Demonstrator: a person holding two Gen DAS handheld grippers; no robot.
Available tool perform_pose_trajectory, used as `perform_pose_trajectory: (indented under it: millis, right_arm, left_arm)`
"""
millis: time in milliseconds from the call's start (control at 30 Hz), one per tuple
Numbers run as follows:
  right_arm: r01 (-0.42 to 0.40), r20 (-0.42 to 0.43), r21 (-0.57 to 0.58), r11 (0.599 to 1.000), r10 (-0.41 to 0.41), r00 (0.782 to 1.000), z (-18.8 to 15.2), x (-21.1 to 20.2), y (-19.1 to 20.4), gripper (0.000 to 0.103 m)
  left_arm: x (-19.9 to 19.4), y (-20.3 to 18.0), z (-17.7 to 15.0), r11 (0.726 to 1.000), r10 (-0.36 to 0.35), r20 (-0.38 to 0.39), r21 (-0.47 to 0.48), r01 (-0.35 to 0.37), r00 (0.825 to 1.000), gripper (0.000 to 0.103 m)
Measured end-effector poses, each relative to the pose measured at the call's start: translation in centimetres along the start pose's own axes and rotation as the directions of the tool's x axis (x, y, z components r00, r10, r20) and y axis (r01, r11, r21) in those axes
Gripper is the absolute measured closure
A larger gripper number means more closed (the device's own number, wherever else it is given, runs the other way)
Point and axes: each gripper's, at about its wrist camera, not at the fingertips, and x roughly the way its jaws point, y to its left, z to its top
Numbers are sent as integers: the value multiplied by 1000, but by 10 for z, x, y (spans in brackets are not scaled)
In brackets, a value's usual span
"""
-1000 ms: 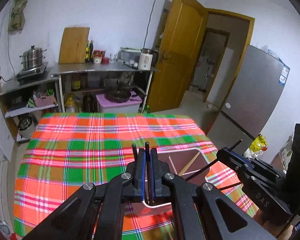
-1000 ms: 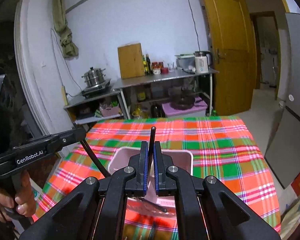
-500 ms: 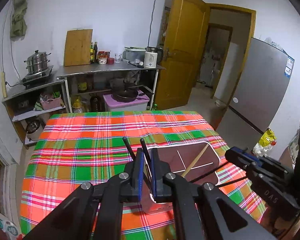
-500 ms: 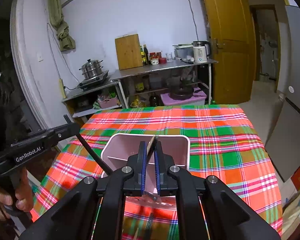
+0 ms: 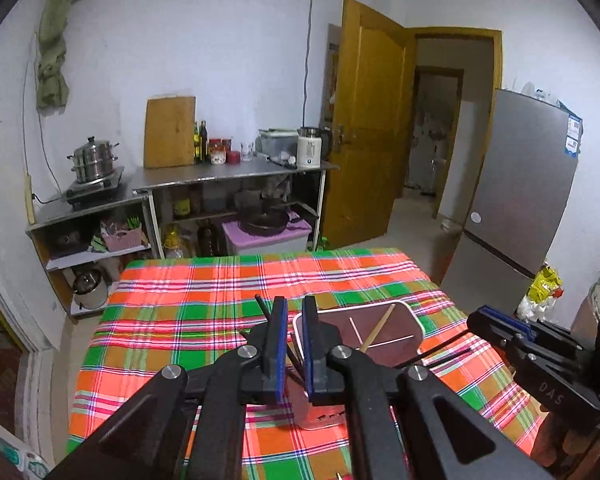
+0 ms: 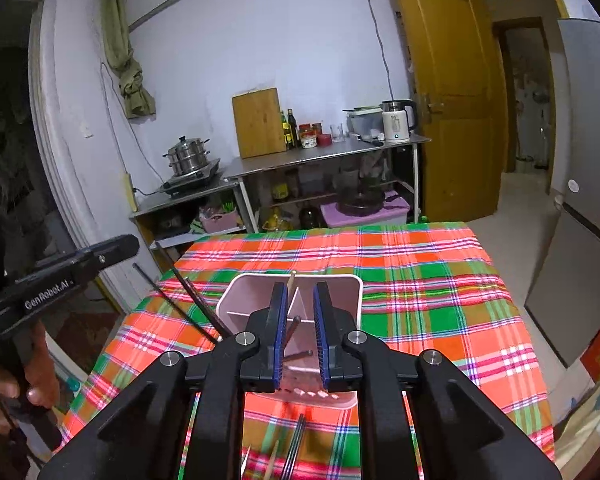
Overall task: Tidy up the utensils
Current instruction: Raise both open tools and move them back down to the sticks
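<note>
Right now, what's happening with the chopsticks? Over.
Left gripper jaws shut on black chopsticks. Right gripper jaws parted over pink holder. Nothing blocking it.

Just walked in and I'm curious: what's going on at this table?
A person with a gripper in each hand is sorting chopsticks into a pink divided bin on the plaid tablecloth. The left gripper has black chopsticks between its fingers, angled toward the bin; whether it grips them is unclear. The right gripper is open over the bin, above a dark chopstick. More chopsticks lie on the cloth.
</note>
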Motion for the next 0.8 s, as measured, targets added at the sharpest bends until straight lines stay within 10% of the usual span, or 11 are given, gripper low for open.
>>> perform_pose_trajectory:
  millis: [800]
  right_arm:
    - [-22, 26, -11, 1000, 22, 999, -51, -69, 2, 89]
  left_arm:
    - [-72, -21, -79, 998, -53, 25, -32, 54, 998, 89]
